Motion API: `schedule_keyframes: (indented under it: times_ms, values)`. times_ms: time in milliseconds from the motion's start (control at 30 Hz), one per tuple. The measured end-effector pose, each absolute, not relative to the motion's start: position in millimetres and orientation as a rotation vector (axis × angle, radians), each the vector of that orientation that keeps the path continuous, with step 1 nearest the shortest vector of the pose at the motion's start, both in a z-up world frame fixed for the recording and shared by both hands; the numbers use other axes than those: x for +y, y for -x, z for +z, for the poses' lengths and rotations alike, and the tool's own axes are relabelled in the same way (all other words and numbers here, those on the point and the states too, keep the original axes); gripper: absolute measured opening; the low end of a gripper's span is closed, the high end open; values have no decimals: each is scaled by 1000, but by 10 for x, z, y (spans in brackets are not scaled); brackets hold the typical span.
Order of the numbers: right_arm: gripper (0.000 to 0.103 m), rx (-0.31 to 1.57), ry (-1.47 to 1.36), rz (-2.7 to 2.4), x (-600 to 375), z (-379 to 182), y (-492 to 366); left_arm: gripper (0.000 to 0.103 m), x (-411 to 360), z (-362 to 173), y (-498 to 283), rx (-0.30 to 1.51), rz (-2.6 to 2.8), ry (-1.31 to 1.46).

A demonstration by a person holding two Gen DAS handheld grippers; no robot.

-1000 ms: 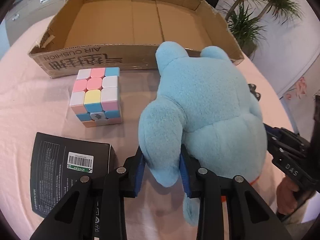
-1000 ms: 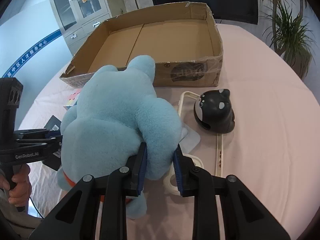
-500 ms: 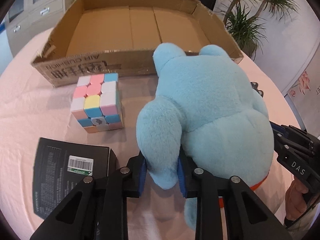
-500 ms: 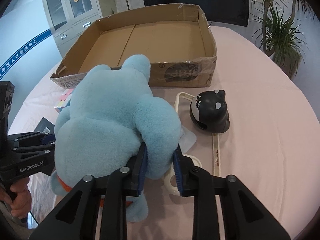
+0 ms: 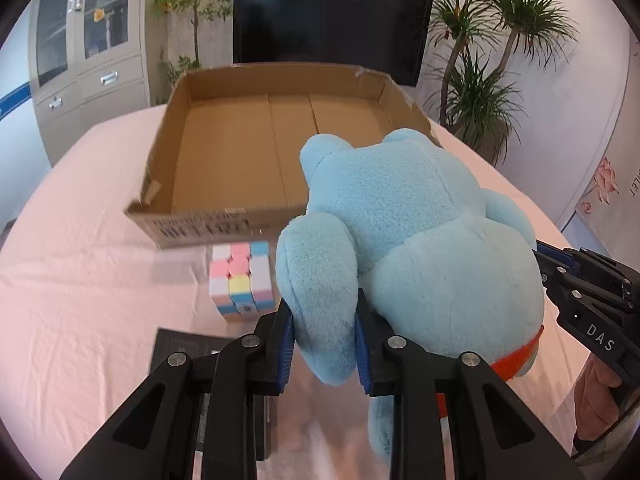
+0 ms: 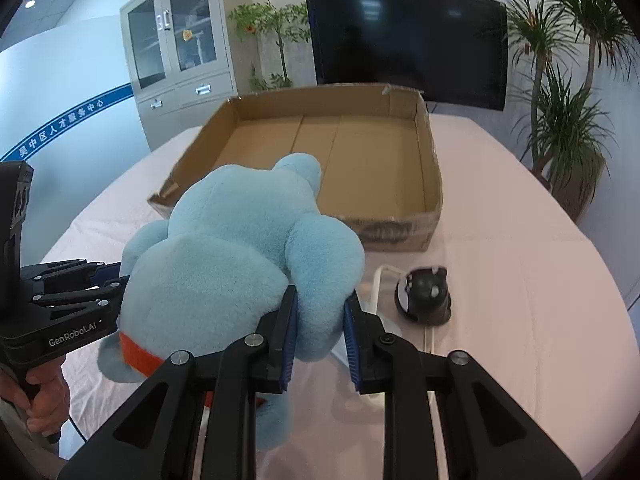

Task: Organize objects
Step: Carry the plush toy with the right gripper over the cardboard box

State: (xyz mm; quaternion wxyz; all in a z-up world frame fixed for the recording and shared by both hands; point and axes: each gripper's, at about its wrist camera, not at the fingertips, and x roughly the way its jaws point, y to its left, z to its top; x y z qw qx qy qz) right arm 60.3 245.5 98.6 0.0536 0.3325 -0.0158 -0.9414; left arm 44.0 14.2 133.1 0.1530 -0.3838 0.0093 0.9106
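A light blue plush toy with an orange collar hangs above the pink tablecloth, held from both sides. My left gripper is shut on one of its limbs. My right gripper is shut on the limb on the other side of the plush toy. Each gripper shows at the edge of the other's view: the right gripper and the left gripper. The open cardboard box lies just beyond the toy, its floor bare. The same cardboard box sits ahead in the right wrist view.
A pastel puzzle cube and a black booklet lie left of the toy. On the right a black cat-shaped gadget rests on a white rack. Cabinets, a dark screen and potted plants stand behind the table.
Both grippers have risen with the plush toy, lifting it off the cloth. The box, the cube and the black gadget now look smaller and farther below.
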Motion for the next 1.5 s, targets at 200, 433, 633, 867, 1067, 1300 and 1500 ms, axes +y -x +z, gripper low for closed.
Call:
schedule_keyframes:
  times_ms: [200,433,633,867,1067,1300,1500]
  values:
    - [19,-15,-921,-2885,2386,1275,-432,22,111,1668,-344,49,2678,1015]
    - [19,11,-841,-2905,2263,1553,-206,22,62,2040,-133,65,2739,912]
    - [19,41,-781,-2930,2176,1724,16,22,-6,2269,232,74,2766,871]
    - [19,55,-762,-2933,2144,1775,392,22,-18,2443,742,119,2792,838]
    - [19,79,-793,-2948,2150,1697,786,22,71,2379,1230,178,2801,852]
    - [19,80,-951,-2935,2141,1297,1276,22,180,1939,1802,165,2772,980]
    - [19,128,-1159,-2892,2117,825,1644,22,329,1338,2231,197,2731,1214]
